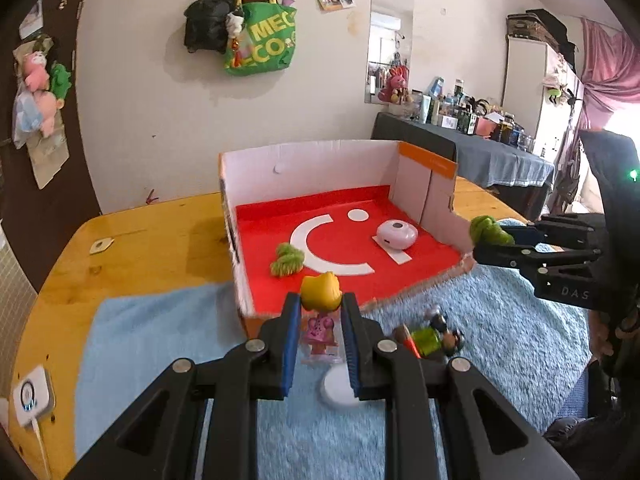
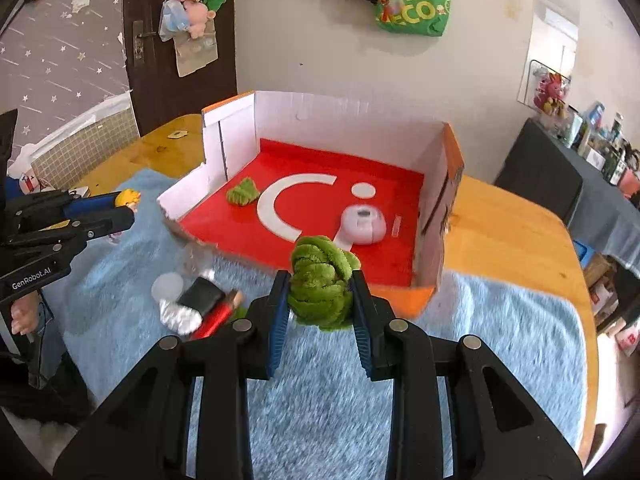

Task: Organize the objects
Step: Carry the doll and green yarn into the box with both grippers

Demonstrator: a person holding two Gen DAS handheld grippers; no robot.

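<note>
Left tool is clamped on a doll with yellow hair, held above the blue rug just before the box. Right tool is clamped on a green plush, held near the box's low front edge. Inside, on the red floor, a 2nd green plush and a pink case are seen. 1 figure is lying on the rug, on the counter.
</note>
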